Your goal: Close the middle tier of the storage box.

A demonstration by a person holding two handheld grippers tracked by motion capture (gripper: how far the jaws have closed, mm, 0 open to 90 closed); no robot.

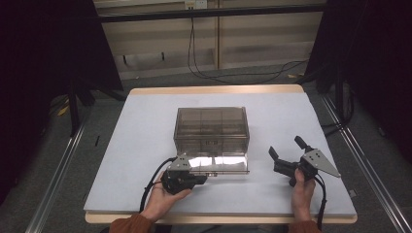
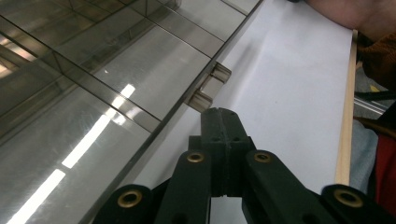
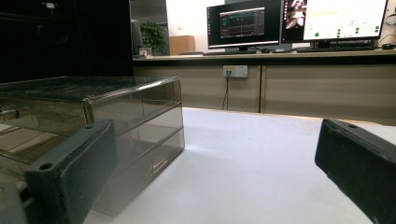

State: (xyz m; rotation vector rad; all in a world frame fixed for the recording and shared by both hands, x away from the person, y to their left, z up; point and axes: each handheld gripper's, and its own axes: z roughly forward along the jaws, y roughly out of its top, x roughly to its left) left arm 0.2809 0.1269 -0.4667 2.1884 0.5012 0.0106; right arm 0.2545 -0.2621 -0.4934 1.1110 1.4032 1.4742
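Centrally, smoky transparent plastic drawer box on white-topped desk | grey carpet around | left gripper closed beside drawer handle | right gripper spread wide.

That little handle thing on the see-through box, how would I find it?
Find the smoky clear drawer box in the middle of the white table. Its bottom drawer sticks out toward the person. The handle is a small clear loop on that drawer's front edge, just beyond the left gripper, whose fingers are shut.
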